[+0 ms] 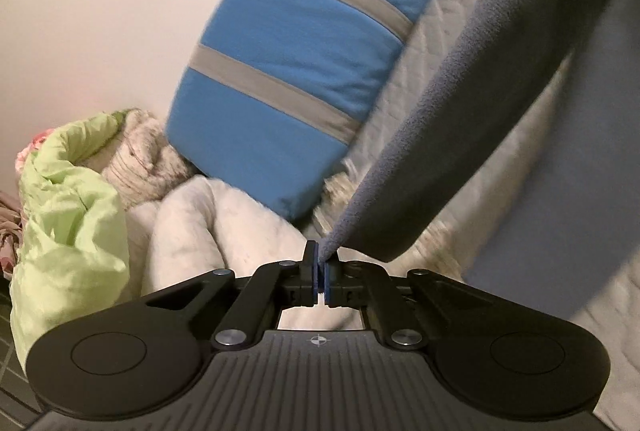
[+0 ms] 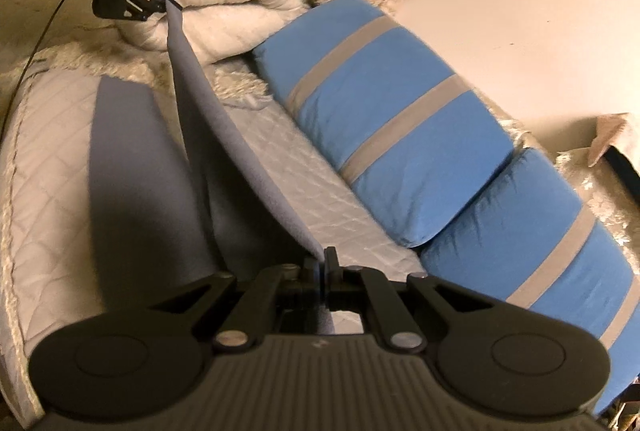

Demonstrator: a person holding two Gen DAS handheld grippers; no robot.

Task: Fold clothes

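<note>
Both grippers, left gripper (image 1: 321,267) and right gripper (image 2: 322,273), clench corners of the grey fleece garment (image 2: 224,135) (edge taut between them); lift evenly, keeping tension, over the quilted bedcover (image 2: 52,159).

Grey-blue fleece garment (image 2: 148,167): soft, matte, plain, no print visible. Lower part lies spread flat on quilted cream bed cover (image 2: 48,159), near-left in right wrist view. One long edge (image 1: 460,103) lifted off cover, pulled taut as narrow band between two pinched corners: one corner near centre, other far left, raised above bedding. Fabric sags in fold beneath lifted edge. Which garment type: cannot tell.
</note>
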